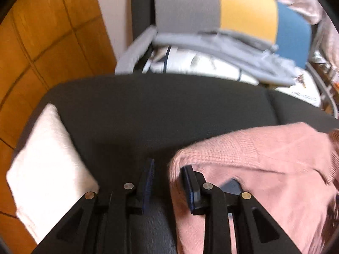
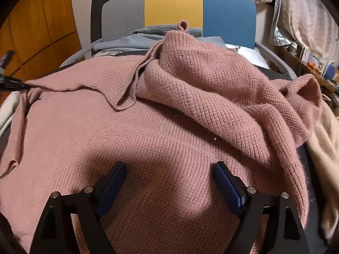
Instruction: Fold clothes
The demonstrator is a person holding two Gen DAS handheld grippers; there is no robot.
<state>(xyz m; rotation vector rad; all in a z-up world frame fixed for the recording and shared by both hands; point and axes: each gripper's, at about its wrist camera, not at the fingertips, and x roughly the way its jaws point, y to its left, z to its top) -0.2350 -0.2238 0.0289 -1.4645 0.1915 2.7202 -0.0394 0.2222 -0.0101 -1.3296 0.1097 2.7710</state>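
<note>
A pink knitted sweater [image 2: 169, 127] is seen spread over a dark surface [image 1: 159, 105], and its full extent is shown only in the right wrist view: the body lies flat in front, while a bunched fold with a small loop at its top is heaped toward the far right. The right gripper [image 2: 169, 182] is held above the flat knit with its jaws spread wide and nothing between them. In the left wrist view only the sweater's left edge is seen, lying beside and under the right-hand finger of the left gripper [image 1: 167, 182], whose jaws stand partly apart over bare dark surface, pinching nothing. A white folded cloth [image 1: 48, 169] is shown fully only there. A grey, yellow and blue chair back [image 2: 175, 8] appears in both views, blurred in the left.
</note>
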